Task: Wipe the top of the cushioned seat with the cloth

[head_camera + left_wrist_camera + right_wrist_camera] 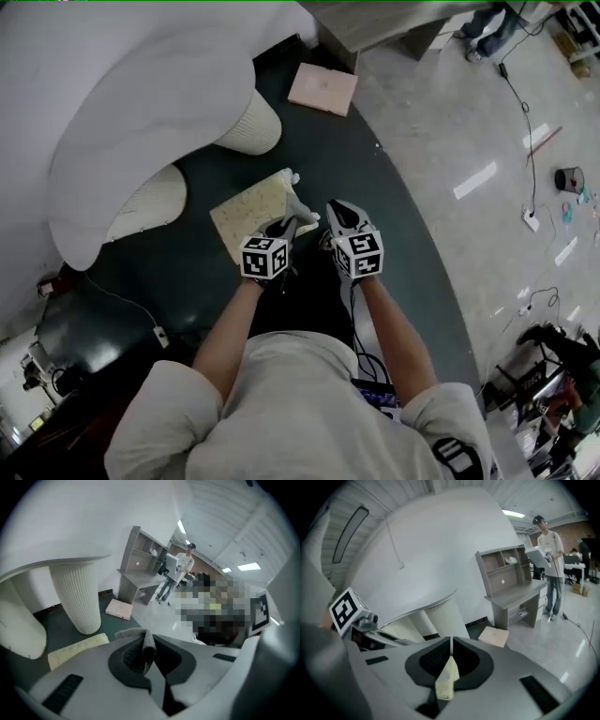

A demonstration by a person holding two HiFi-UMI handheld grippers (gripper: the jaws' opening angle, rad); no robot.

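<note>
Head view, left claw (284, 228) and right claw (337, 214) gripping pale yellow cloth (251, 211) over green floor (187, 277) beside white cushioned seat (141, 103), left gripper view, pinched shut on cloth edge, right gripper view, pinched shut on cloth corner.

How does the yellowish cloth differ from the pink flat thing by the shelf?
The cloth is pale yellow, limp and held up, pinched by the left gripper and the right gripper. The pink pad looks stiff and lies untouched on the floor. Both are flat and roughly rectangular.
</note>
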